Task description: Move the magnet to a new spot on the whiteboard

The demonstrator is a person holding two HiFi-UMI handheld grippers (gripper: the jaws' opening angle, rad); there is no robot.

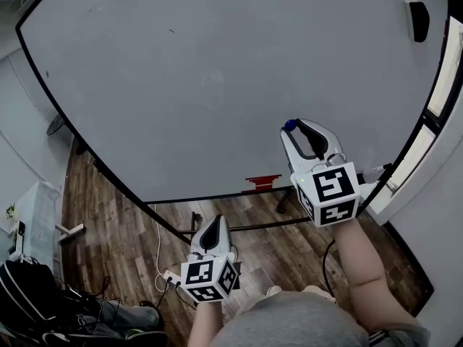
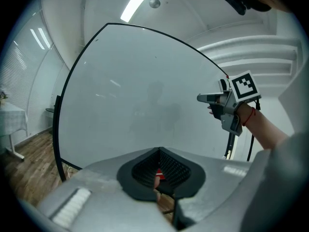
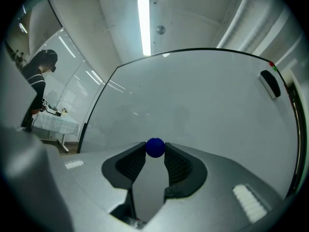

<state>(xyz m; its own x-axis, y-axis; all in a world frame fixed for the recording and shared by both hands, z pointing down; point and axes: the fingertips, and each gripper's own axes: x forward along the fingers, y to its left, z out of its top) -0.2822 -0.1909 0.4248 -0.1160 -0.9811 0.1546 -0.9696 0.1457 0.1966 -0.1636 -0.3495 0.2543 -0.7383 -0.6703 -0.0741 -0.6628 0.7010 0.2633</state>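
A small blue round magnet (image 3: 155, 147) sits pinched between the tips of my right gripper (image 3: 155, 151), which is shut on it. In the head view the magnet (image 1: 290, 126) and right gripper (image 1: 295, 130) are held up before the lower right part of the big whiteboard (image 1: 217, 85); whether the magnet touches the board I cannot tell. My left gripper (image 1: 215, 223) hangs lower, below the board's bottom edge, its jaws together with nothing in them. In the left gripper view its own tips (image 2: 158, 152) meet, and the right gripper (image 2: 200, 98) shows at the right.
A black eraser (image 1: 417, 20) clings to the board's top right corner. A red tag (image 1: 262, 182) sits at its bottom edge. On the wood floor lie a power strip (image 1: 170, 277) and dark bags (image 1: 32, 295). A person (image 3: 37, 83) stands far left.
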